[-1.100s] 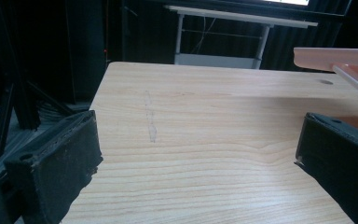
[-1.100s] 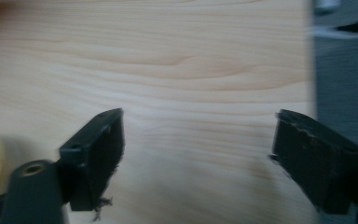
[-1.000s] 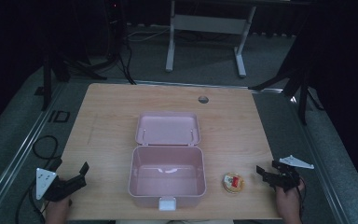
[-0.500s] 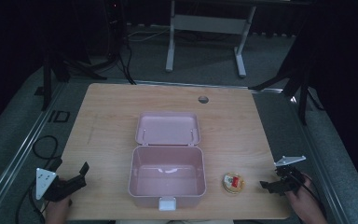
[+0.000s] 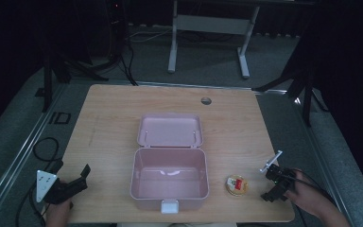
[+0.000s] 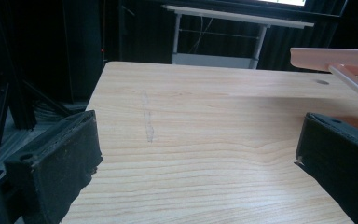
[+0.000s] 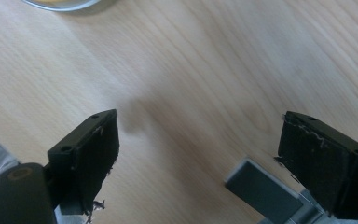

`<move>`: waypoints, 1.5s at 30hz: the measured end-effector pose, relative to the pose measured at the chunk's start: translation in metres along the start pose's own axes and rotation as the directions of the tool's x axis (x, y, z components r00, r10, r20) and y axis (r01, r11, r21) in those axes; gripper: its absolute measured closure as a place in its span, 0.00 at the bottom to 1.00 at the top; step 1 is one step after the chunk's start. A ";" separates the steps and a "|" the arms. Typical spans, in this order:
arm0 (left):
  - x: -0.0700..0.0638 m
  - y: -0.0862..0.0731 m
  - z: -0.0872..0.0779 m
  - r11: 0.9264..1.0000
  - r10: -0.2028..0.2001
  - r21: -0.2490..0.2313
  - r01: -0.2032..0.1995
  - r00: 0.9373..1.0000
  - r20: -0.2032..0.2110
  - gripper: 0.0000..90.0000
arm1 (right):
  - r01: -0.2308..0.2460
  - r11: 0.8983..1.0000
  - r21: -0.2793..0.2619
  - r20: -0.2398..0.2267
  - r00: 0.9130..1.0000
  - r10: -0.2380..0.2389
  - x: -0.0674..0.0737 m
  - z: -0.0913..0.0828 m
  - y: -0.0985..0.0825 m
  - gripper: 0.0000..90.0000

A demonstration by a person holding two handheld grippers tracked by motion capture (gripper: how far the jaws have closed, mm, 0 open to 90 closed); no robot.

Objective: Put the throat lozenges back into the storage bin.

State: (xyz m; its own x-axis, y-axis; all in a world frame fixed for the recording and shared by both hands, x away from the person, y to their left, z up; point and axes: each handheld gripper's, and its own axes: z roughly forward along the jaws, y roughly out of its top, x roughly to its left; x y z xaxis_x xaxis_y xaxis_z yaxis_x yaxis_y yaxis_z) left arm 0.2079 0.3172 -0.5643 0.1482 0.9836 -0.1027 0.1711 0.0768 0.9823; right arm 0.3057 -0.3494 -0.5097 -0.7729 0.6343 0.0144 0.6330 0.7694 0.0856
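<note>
Two grippers sit at the near corners of the wooden table [image 5: 246, 118], both with jaws spread wide and nothing between them. Largest thing here is the pink box [image 5: 170, 177], standing open between the two grippers, its lid [image 5: 170, 130] laid back flat beyond it. Ahead and inward of the right gripper [image 5: 273, 187], near but not touching, lies a small round container [image 5: 237, 185] with a red and yellow top (it peeks in at the upper edge of the right gripper view [image 7: 58, 3]). The left gripper [image 5: 71, 184] rests well apart from the box's other side.

My reading is that the container goes into the box: swing the right gripper over it, come down level, straddle the rim evenly, then close gently. Any print on its label is too small to read.
</note>
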 end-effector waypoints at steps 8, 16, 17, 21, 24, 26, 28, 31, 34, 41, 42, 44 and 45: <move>0.000 0.000 0.000 1.000 -0.004 -0.001 0.004 1.000 0.005 0.00 | 0.117 0.989 0.089 -0.010 0.993 -0.117 0.017 0.004 0.027 0.13; 0.000 0.000 0.000 1.000 -0.003 -0.001 0.003 1.000 0.007 0.00 | 0.180 0.979 0.100 -0.017 0.984 -0.179 0.024 0.005 0.047 0.15; 0.000 0.000 0.000 1.000 -0.003 -0.001 0.003 1.000 0.007 0.00 | 0.185 0.977 0.104 -0.015 0.983 -0.185 0.025 0.006 0.050 0.15; 0.000 0.000 0.000 1.000 -0.003 -0.001 0.003 1.000 0.008 0.00 | 0.218 0.969 0.119 -0.022 0.976 -0.217 0.031 0.009 0.060 0.15; 0.000 0.000 0.000 1.000 -0.004 -0.001 0.004 1.000 0.009 0.00 | 0.239 0.964 0.120 -0.020 0.971 -0.238 0.034 0.013 0.067 0.15; 0.000 0.000 0.000 1.000 -0.004 -0.002 0.004 1.000 0.010 0.00 | 0.249 0.961 0.123 -0.015 0.968 -0.249 0.037 0.015 0.071 0.15; 0.000 0.000 0.000 1.000 -0.004 -0.001 0.004 1.000 0.010 0.00 | 0.260 0.957 0.125 -0.022 0.966 -0.259 0.039 0.017 0.075 0.15; 0.000 0.000 0.000 1.000 -0.003 -0.001 0.003 1.000 0.011 0.00 | 0.281 0.951 0.128 -0.032 0.960 -0.279 0.043 0.020 0.082 0.15; 0.001 0.000 0.000 1.000 -0.004 -0.001 0.004 1.000 0.012 0.00 | 0.303 0.945 0.125 -0.032 0.953 -0.301 0.049 0.021 0.089 0.15; 0.001 0.000 0.000 1.000 -0.004 -0.002 0.004 1.000 0.014 0.00 | 0.349 0.929 0.122 -0.027 0.937 -0.349 0.057 0.026 0.106 0.17; 0.001 0.000 0.000 1.000 -0.004 -0.002 0.004 1.000 0.014 0.00 | 0.349 0.929 0.120 -0.036 0.937 -0.348 0.057 0.025 0.107 0.20; 0.001 0.000 0.000 1.000 -0.004 -0.002 0.004 1.000 0.015 0.00 | 0.354 0.928 0.114 -0.034 0.935 -0.352 0.058 0.022 0.109 0.22; 0.001 0.000 0.000 1.000 -0.004 -0.002 0.004 1.000 0.014 0.00 | 0.357 0.927 0.117 -0.039 0.934 -0.355 0.058 0.021 0.110 0.22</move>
State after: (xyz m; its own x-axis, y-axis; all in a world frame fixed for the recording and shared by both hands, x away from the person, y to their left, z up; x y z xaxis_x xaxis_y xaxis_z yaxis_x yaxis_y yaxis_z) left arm 0.2077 0.3180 -0.5644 0.1615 0.9808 -0.1091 0.1699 0.0812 0.9821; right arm 0.3312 -0.2266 -0.5203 -0.9485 0.3161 0.0221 0.3153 0.9484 -0.0323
